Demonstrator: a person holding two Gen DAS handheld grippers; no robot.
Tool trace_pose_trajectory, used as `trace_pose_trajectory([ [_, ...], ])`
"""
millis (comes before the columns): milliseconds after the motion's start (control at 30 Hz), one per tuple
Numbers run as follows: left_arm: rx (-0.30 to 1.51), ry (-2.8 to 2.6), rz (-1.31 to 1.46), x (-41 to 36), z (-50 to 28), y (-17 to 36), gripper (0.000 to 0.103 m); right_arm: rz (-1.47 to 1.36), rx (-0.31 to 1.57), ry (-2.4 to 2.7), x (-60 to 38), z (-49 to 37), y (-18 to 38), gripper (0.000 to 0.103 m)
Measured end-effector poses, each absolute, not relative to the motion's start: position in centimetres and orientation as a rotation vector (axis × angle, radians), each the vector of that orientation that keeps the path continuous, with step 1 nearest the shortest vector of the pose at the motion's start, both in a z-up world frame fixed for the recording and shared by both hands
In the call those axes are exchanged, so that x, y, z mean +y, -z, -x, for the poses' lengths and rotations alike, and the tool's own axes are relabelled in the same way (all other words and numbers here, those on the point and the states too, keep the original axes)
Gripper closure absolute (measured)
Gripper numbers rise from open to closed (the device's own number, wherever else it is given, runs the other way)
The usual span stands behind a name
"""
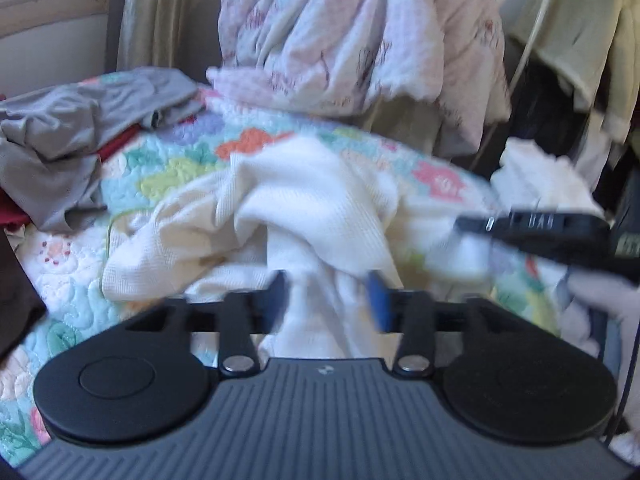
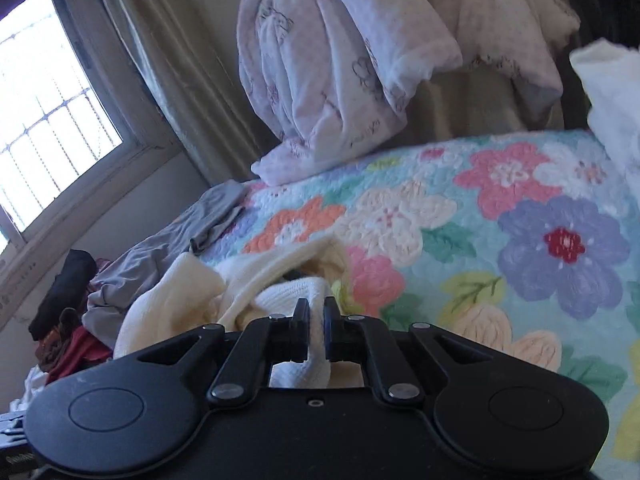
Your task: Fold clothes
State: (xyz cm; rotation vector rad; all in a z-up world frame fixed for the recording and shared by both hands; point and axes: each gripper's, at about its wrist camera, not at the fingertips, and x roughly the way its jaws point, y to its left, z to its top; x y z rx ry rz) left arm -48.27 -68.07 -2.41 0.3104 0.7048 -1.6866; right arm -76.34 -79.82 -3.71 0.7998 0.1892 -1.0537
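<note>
Now the cream waffle-knit garment (image 1: 304, 216) lies crumpled on the floral quilt (image 1: 180, 168), and everything else can be placed from it. Directly before the garment, the left gripper (image 1: 328, 300) has its jaws spread moderately wide, with white fabric bunched in the gap between them; the picture is blurred, and neither finger is seen pressing on the cloth. To the garment's right in the left wrist view, the right gripper (image 1: 532, 228) reaches in as a dark, smeared shape. In its own view the right gripper (image 2: 317, 320) has its jaws drawn nearly together, pinching a fold of the cream garment (image 2: 248, 292) that runs down between the fingers. Left of the garment sits a heap of grey clothing (image 1: 80, 136) with red cloth showing underneath it. Beyond the garment, at the far edge of the quilt (image 2: 500, 208), a pale pink printed blanket (image 1: 340, 40) hangs down in heavy folds. Farther left of the garment, a window (image 2: 48, 120) and a drab curtain (image 2: 172, 80) stand against the wall.
</note>
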Motion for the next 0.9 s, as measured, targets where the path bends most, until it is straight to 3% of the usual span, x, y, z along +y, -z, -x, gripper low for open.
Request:
trace_pose_trajectory([
  [200,0.730,1.771,-0.293,-69.9,49.8,2.5,0.026,-1.092,0.113,0.929,-79.8,77.6,6.6,0.085],
  [267,0.759,1.784,-0.324,-71.4,50.3,3.6,0.027,-1.136,0.122,0.922,-79.7,77.5,7.3,0.076],
  [300,0.760,1.760,-0.357,-72.3,50.6,4.2,0.038,-1.155,0.127,0.912,-79.7,77.4,7.6,0.073],
  [333,0.755,1.719,-0.411,-73.2,50.8,4.9,0.063,-1.174,0.131,0.903,-79.8,77.2,7.9,0.071],
  [367,0.736,1.685,-0.453,-73.7,51.0,5.5,0.078,-1.191,0.136,0.891,-79.8,77.1,8.2,0.069],
  [400,0.717,1.676,-0.451,-73.7,50.8,5.8,0.085,-1.206,0.149,0.878,-80.1,76.9,8.5,0.065],
  [500,0.698,1.649,-0.425,-73.4,50.0,6.2,0.085,-1.238,0.186,0.877,-80.6,76.2,9.5,0.058],
  [567,0.686,1.606,-0.400,-72.5,49.1,5.9,0.085,-1.259,0.213,0.877,-81.2,75.6,10.2,0.045],
  [667,0.614,1.542,-0.411,-71.4,48.2,5.7,0.085,-1.267,0.211,0.881,-82.2,74.9,10.8,0.045],
  [733,0.652,1.560,-0.383,-71.4,47.3,6.0,0.075,-1.233,0.201,0.867,-82.7,74.2,10.6,0.045],
  [800,0.728,1.616,-0.359,-71.9,46.6,6.7,0.060,-1.162,0.207,0.827,-82.8,73.2,10.2,0.053],
  [833,0.753,1.644,-0.359,-72.4,46.5,7.0,0.063,-1.118,0.221,0.805,-82.8,72.7,9.8,0.078],
  [867,0.758,1.654,-0.366,-72.9,46.6,7.2,0.070,-1.072,0.235,0.794,-82.5,72.3,9.5,0.084],
  [900,0.747,1.649,-0.375,-73.3,46.7,7.1,0.083,-1.028,0.244,0.785,-82.3,71.9,9.2,0.084],
])
